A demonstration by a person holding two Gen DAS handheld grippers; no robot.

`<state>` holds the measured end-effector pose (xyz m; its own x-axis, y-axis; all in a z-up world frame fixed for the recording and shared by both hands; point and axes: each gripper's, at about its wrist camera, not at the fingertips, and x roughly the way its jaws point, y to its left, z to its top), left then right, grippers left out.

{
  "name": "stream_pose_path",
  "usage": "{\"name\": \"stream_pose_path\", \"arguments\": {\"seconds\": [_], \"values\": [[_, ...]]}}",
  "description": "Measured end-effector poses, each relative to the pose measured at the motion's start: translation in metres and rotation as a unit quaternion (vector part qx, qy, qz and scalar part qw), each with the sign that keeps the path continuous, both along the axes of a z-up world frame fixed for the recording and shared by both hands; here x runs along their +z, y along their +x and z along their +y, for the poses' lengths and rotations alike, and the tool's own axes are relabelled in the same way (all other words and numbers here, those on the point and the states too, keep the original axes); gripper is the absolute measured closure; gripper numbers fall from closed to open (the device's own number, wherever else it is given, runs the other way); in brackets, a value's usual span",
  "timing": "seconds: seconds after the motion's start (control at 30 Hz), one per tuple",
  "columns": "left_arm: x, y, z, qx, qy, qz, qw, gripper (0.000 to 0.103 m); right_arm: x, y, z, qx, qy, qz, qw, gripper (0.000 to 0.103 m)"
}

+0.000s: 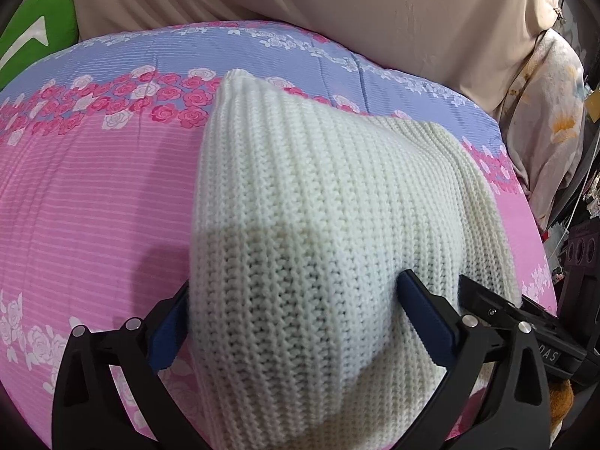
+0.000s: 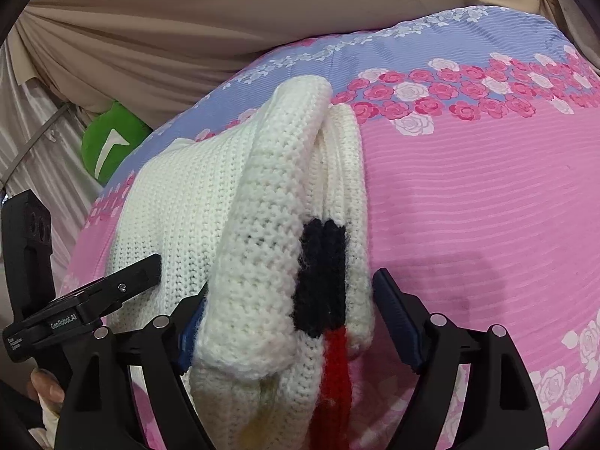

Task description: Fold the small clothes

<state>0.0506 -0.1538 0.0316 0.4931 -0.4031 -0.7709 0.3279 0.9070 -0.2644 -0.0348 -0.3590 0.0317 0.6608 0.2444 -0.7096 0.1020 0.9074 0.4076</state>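
Left wrist view: cream knit sweater (image 1: 318,225) lies folded on the floral bed cover (image 1: 93,206).
Left tool (image 1: 292,307): fingers apart, straddling a knit fold.
Right tool (image 2: 288,311): fingers apart around the bunched edge.
Handling: soft, bulky, stretchy; probably best gripped on thick folded edges.
Hidden: garment's near end and full outline cut off.

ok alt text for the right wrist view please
The right gripper has a folded white knit sweater with black and red patches between its fingers, over a pink and blue floral bedsheet. The left gripper reaches in beside it.
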Motion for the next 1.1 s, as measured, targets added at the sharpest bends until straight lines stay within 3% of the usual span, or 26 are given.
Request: {"name": "stream_pose_path", "arguments": {"seconds": [0.37, 0.47, 0.53, 0.7, 0.9, 1.1], "values": [[-0.001, 0.003, -0.002, -0.004, -0.006, -0.004, 1.0000, 0.005, -0.005, 0.006, -0.001, 0.012, 0.011, -0.013, 1.000, 0.024], [0.008, -0.002, -0.005, -0.020, -0.008, -0.018, 0.9996, 0.023, -0.004, 0.010, -0.001, 0.020, 0.028, -0.016, 0.999, 0.040], [0.020, -0.006, -0.005, -0.035, -0.014, -0.029, 0.9989, 0.047, 0.004, 0.007, 0.001, 0.022, 0.023, -0.029, 0.999, 0.059], [0.067, -0.018, -0.001, -0.082, -0.053, -0.075, 0.9924, 0.058, 0.042, -0.014, 0.004, 0.016, 0.021, -0.080, 0.996, 0.069], [0.153, -0.041, 0.009, -0.133, -0.093, -0.183, 0.9696, 0.058, 0.136, -0.045, 0.020, 0.002, -0.021, -0.193, 0.981, 0.069], [0.246, -0.051, 0.060, -0.128, -0.122, -0.315, 0.9325, 0.057, 0.232, -0.041, 0.060, 0.024, -0.034, -0.316, 0.948, 0.068]]}}
